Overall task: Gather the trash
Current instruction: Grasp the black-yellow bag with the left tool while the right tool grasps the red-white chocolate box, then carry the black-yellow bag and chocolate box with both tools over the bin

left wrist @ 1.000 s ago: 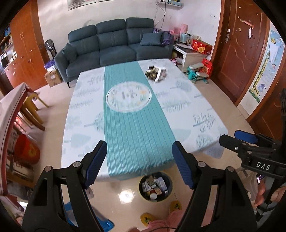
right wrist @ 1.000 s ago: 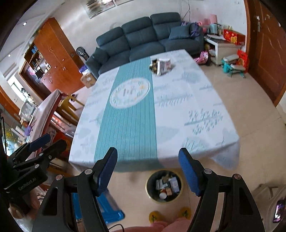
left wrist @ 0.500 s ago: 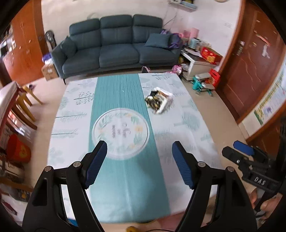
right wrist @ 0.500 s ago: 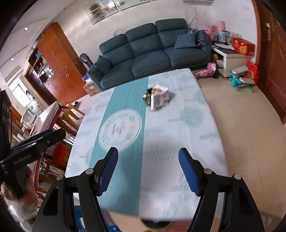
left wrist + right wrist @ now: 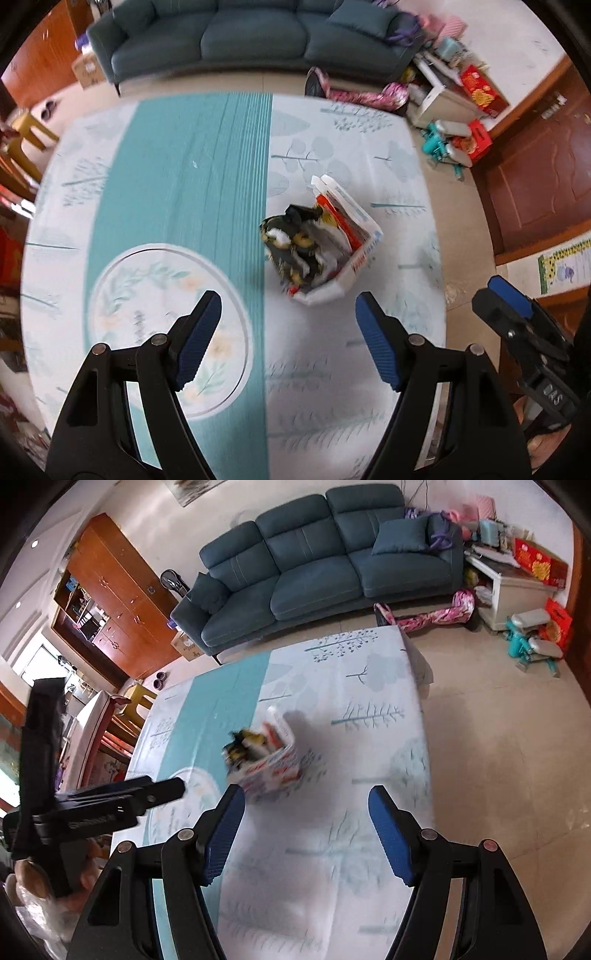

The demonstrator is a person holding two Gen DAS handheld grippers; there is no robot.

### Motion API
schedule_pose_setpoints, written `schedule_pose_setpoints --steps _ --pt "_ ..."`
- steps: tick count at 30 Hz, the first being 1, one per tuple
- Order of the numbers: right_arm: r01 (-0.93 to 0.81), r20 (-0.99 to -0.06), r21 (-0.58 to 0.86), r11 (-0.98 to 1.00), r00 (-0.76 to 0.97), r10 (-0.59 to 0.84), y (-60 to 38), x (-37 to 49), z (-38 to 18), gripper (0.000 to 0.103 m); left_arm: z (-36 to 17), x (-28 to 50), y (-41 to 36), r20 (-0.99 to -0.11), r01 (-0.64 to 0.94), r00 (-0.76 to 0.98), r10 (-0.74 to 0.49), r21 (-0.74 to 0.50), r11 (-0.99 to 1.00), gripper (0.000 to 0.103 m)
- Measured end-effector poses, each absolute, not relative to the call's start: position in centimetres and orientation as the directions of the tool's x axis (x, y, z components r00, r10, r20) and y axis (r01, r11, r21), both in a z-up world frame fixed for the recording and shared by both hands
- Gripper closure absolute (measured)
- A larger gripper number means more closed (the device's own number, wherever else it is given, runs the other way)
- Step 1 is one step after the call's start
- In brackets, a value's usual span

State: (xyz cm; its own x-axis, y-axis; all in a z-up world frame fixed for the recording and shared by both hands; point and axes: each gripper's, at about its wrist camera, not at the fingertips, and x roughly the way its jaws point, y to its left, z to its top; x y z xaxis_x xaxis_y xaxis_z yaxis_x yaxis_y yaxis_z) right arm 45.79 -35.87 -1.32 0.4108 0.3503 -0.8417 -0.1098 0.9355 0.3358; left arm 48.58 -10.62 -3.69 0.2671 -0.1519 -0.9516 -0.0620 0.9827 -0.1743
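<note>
Trash pile point(image 5: 314, 247) on the surface point(image 5: 177, 177), just right of the centre runner point(image 5: 192, 162), seemingly leaning on an open carton point(image 5: 351, 221) at its right; left tongs point(image 5: 288, 347) and right tongs point(image 5: 306, 834) above the near half, apart from it; sofa point(image 5: 314, 565) beyond the far edge.

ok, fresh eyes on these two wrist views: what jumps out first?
The trash pile, a white-and-red carton with dark crumpled wrappers against it, sits alone on the tablecloth just right of its teal stripe. Both grippers hang open and empty above the cloth, the left gripper just short of the pile, the right gripper also near it. Behind the table a dark blue sofa fills the back wall.
</note>
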Motion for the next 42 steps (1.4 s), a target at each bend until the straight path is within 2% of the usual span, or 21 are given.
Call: schedule_pose_setpoints --steps 8,17,20,21,23,31,34,38,42 --pt "-0.135 -0.850 0.382 0.914 0.336 0.405 -34.5 50.2 -6.3 0.032 -9.8 54.5 -10.6 -0.971 -0.158 0.171 -0.169 -0.196 0.968 0.031" --pt "-0.153 -0.855 0.406 0.901 0.285 0.434 -33.0 52.3 -8.5 0.032 -15.6 56.8 -10.7 -0.969 -0.207 0.063 -0.241 -0.248 0.946 0.031" --pt "-0.158 -0.857 0.413 0.897 0.267 0.442 -32.5 52.6 -9.0 0.032 -16.3 56.8 -10.3 -0.958 -0.245 0.085 -0.275 -0.287 0.926 0.052" --pt "-0.160 -0.858 0.414 0.896 0.258 0.443 -32.2 52.8 -9.3 0.032 -16.4 56.8 -10.3 -0.955 -0.244 0.090 -0.282 -0.296 0.924 0.064" --pt "-0.165 -0.862 0.418 0.893 0.238 0.447 -31.6 53.2 -9.8 0.032 -16.4 56.7 -10.2 -0.952 -0.253 0.097 -0.289 -0.304 0.918 0.066" --pt "-0.165 -0.873 0.429 0.888 0.178 0.454 -28.8 54.2 -11.7 0.033 -14.8 54.9 -8.8 -0.970 -0.282 0.178 -0.166 -0.212 0.936 0.068" --pt "-0.149 -0.884 0.425 0.893 0.147 0.445 -28.1 54.7 -12.7 0.044 -14.4 54.1 -8.2 -0.968 -0.306 0.196 -0.156 -0.211 0.928 0.068" --pt "-0.120 -0.898 0.419 0.900 0.093 0.430 -27.5 54.6 -14.1 0.076 -14.2 52.9 -6.8 -0.966 -0.330 0.205 -0.160 -0.222 0.918 0.068" --pt "-0.112 -0.893 0.427 0.897 0.105 0.438 -27.5 53.5 -14.4 0.081 -13.7 51.2 -6.3 -0.961 -0.346 0.222 -0.163 -0.233 0.909 0.068"
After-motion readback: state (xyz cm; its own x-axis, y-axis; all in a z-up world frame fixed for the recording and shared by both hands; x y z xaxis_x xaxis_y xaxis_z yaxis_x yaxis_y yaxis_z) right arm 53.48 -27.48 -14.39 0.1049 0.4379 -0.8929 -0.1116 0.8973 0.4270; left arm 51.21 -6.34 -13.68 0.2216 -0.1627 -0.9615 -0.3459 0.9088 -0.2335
